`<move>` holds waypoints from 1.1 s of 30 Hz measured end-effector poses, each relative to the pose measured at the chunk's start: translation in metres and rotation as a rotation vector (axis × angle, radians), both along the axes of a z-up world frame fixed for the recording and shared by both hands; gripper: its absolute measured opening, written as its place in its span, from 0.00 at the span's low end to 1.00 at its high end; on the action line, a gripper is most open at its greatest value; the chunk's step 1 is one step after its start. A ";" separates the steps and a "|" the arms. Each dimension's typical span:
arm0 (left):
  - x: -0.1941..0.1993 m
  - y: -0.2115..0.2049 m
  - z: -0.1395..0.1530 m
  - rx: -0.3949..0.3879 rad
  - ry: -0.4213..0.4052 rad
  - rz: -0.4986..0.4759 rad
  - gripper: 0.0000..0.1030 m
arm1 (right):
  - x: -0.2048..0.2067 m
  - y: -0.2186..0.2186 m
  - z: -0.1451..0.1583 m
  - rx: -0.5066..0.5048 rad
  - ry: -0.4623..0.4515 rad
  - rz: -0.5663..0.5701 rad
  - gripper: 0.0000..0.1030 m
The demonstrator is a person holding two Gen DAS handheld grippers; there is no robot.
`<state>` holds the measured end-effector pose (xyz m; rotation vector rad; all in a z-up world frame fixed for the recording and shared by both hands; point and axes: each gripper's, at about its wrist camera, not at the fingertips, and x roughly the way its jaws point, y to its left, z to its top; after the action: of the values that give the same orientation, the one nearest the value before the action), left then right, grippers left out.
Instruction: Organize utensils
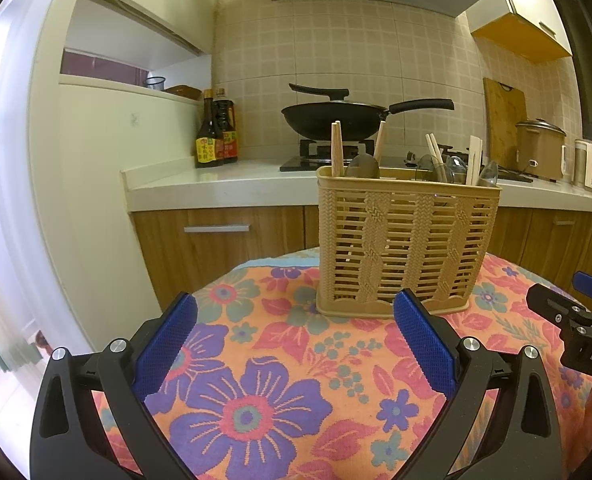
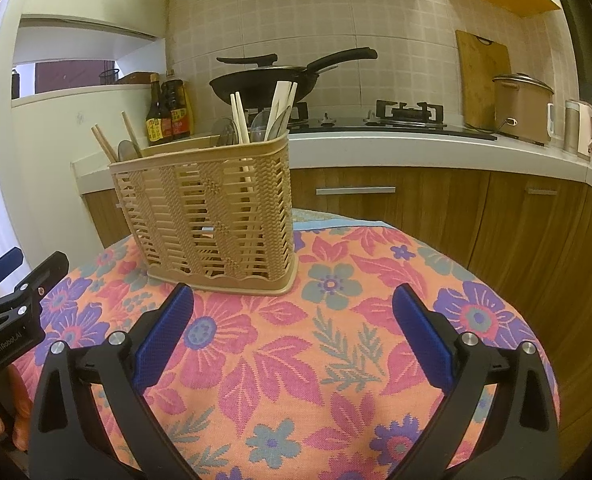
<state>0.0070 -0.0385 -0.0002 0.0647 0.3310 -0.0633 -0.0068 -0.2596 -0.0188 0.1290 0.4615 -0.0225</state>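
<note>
looks near done: no loose utensils on the flowered worktop (image 1: pixel 256 400). woven holder (image 1: pixel 408 240) stands at far middle, chopsticks (image 1: pixel 337 148) and spoons (image 1: pixel 362 167) upright inside, split left and right. left tongs (image 1: pixel 294 360) and right tongs (image 2: pixel 292 344) both wide open, empty, near side.

Warm, yellowish indoor light fills both views; bright daylight washes out the left edge. Fisheye distortion bends the edges, corners vignette black, and focus stays fairly sharp.
</note>
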 end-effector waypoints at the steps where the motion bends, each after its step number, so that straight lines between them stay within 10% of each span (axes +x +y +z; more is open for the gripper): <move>1: 0.000 0.000 0.000 0.000 0.000 0.000 0.93 | 0.000 0.000 0.000 0.000 0.000 0.000 0.92; 33: 0.002 -0.001 -0.005 0.004 0.007 -0.002 0.93 | 0.001 0.000 -0.003 0.007 0.014 0.009 0.92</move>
<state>0.0093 -0.0392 -0.0048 0.0690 0.3385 -0.0649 -0.0056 -0.2591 -0.0221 0.1334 0.4759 -0.0127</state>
